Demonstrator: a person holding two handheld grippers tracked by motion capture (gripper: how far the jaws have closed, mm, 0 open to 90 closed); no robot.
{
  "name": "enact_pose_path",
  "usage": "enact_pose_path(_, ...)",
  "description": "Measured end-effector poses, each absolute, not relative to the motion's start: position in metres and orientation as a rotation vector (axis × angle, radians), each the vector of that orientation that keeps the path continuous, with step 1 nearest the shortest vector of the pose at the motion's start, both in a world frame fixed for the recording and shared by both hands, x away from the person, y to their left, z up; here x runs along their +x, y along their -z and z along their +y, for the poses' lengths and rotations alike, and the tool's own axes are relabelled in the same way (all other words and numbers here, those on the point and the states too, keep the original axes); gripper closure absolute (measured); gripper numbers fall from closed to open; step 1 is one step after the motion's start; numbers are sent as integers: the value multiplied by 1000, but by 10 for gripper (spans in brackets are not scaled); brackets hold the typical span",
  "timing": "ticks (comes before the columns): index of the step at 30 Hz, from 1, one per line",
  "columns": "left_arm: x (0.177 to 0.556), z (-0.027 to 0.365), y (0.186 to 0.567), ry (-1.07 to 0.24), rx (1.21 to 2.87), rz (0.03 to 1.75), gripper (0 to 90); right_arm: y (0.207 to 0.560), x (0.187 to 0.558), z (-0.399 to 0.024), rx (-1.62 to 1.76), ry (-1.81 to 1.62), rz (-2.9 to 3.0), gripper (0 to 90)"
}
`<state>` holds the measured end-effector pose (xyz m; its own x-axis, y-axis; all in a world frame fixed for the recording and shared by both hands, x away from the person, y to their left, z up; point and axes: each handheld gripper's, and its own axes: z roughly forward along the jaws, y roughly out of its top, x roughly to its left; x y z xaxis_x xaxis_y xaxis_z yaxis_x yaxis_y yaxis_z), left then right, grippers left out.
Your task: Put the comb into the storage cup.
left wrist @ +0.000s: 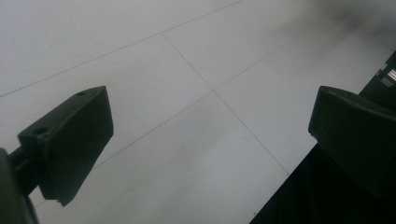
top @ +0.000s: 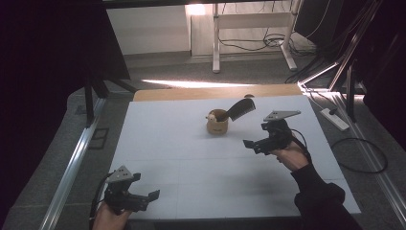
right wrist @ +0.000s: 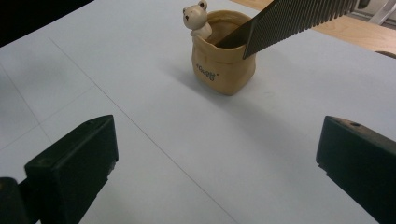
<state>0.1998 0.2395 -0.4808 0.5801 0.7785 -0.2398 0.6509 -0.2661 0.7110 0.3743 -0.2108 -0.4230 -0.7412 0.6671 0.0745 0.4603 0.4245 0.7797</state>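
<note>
Right hand-held gripper point(right wrist: 217, 172), jaws wide apart and empty, faces the tan bear-trimmed ceramic cup point(right wrist: 224, 56) just ahead; its leaning black plastic comb point(right wrist: 299, 21) probably tips the cup if knocked.

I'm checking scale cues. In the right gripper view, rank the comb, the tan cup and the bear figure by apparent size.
1. Comb, though cut off by the frame edge.
2. Tan cup.
3. Bear figure.
</note>
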Motion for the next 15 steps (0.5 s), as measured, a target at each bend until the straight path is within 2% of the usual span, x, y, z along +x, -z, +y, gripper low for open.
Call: enact_pose_path(15,200,240,481,-191,1989,1140,7,423,354,-222,987,-1224,2434,0)
